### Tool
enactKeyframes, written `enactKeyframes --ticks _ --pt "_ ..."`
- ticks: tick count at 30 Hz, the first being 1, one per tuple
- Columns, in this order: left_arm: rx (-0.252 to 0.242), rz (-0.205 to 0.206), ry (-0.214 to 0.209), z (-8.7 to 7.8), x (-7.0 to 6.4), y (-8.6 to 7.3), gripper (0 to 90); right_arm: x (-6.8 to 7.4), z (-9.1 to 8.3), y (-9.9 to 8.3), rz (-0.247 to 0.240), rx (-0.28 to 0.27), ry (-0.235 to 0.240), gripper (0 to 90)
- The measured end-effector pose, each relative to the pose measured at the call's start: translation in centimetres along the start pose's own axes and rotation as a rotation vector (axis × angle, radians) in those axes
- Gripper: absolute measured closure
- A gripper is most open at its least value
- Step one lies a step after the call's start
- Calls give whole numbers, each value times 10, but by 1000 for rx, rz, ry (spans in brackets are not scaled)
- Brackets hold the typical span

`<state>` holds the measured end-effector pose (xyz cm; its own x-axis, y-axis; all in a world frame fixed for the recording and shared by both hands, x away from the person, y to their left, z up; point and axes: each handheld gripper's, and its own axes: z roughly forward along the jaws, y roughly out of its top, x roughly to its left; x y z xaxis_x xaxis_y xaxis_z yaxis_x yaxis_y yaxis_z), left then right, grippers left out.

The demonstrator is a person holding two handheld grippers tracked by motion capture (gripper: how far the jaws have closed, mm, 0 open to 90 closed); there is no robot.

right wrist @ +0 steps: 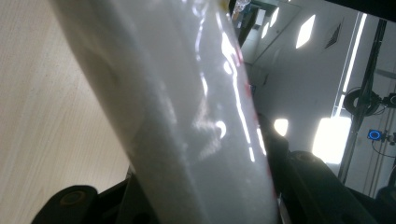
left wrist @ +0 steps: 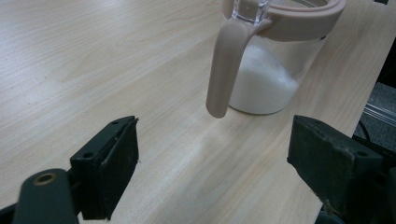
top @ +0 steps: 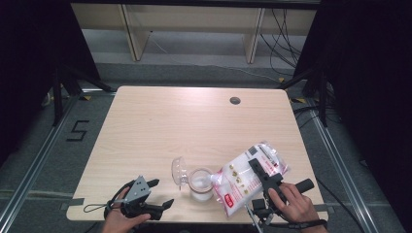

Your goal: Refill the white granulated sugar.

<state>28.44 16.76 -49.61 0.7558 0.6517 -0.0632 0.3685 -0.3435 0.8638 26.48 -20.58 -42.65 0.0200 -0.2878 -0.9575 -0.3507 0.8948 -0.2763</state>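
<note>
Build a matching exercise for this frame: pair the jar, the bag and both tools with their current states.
Things:
1. jar
2. bag
3. left tool
4. right tool

States:
A. open, holding nothing
B. tilted, mouth at the jar's rim
C. shut on the bag
D. upright on the table, lid flipped open, white grains inside

Pairs: 1-D, 2-B, 3-A, 4-C

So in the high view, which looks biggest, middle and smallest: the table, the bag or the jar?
1. table
2. bag
3. jar

The bag is held up nearer the camera, so it may look bigger.
</note>
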Motion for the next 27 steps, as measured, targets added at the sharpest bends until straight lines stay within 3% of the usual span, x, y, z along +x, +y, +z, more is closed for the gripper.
enactKeyframes --ticks 2,3,4,7,8,10,14,15,17,20,22,24,25,27 --pt "0 -25 2 0 -2 0 160 2 -1 0 30 13 10 651" --pt "1 -14 1 0 -1 0 159 -1 -1 0 -4 3 -1 651" --pt "-5 -3 -2 1 0 0 160 -1 -1 0 -3 3 -2 651" --pt "-5 -6 -1 0 0 0 159 0 1 0 12 -17 -22 651" --pt "-1 -1 0 0 0 0 160 -1 0 0 2 -3 -2 651" --pt "-1 -2 0 0 0 0 160 1 -1 1 32 5 10 651" --pt "0 0 0 0 0 0 160 0 0 2 19 -22 -25 651" --pt "0 0 0 0 0 0 160 -1 0 2 11 -15 -9 651" --pt "-1 0 1 0 0 0 160 2 0 3 41 -19 -6 651" --pt "0 -1 1 0 0 0 160 1 0 3 36 -13 6 651" --pt "0 1 0 0 0 0 160 0 0 3 20 -28 -19 651" --pt "-1 -1 1 0 0 0 160 1 -1 4 39 -7 5 651" --pt "-1 0 0 0 0 0 160 -1 -1 4 13 -14 -4 651" --pt "-1 -1 1 0 0 0 160 -2 -2 5 6 -10 -4 651"
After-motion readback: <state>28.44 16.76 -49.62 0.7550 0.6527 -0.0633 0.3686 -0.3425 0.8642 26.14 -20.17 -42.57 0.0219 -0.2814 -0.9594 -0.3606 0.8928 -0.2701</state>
